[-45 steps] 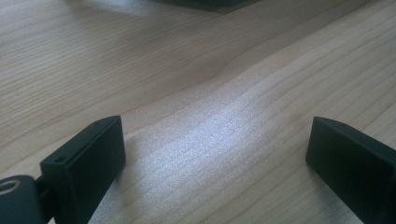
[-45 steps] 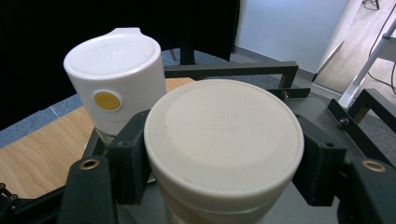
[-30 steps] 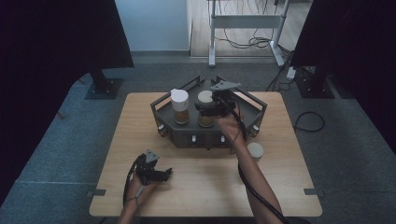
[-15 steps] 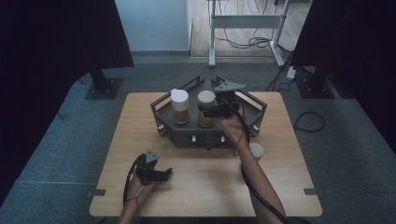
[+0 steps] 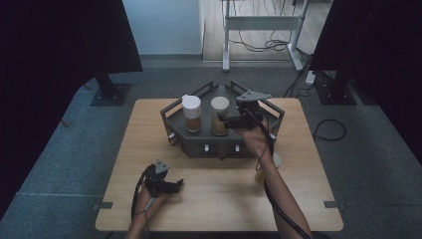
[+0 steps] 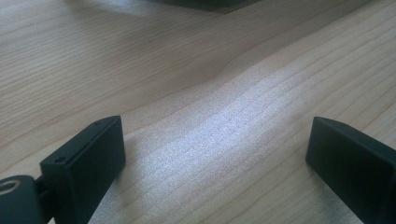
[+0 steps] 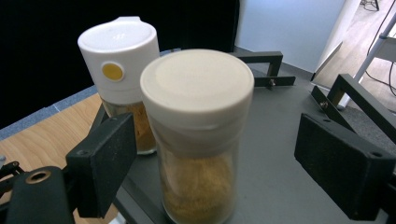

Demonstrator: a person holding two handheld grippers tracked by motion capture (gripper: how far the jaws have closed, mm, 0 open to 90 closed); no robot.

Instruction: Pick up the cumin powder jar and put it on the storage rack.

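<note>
At a wooden tabletop, the right tongs reach around a cream-capped spice jar, jaws apart with gaps on both sides, not pressing it. The jar stands upright on a dark grey rack at twelve o'clock, a white flip-top shaker just beside it at its nine o'clock. The left tongs rest open over bare wood at seven o'clock.

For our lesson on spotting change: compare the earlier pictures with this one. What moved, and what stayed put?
The right gripper slid rightward off the cream-lidded jar, its open jaws now only flanking the jar, not pressing it. Both jars, the rack and the left gripper stayed put.
</note>
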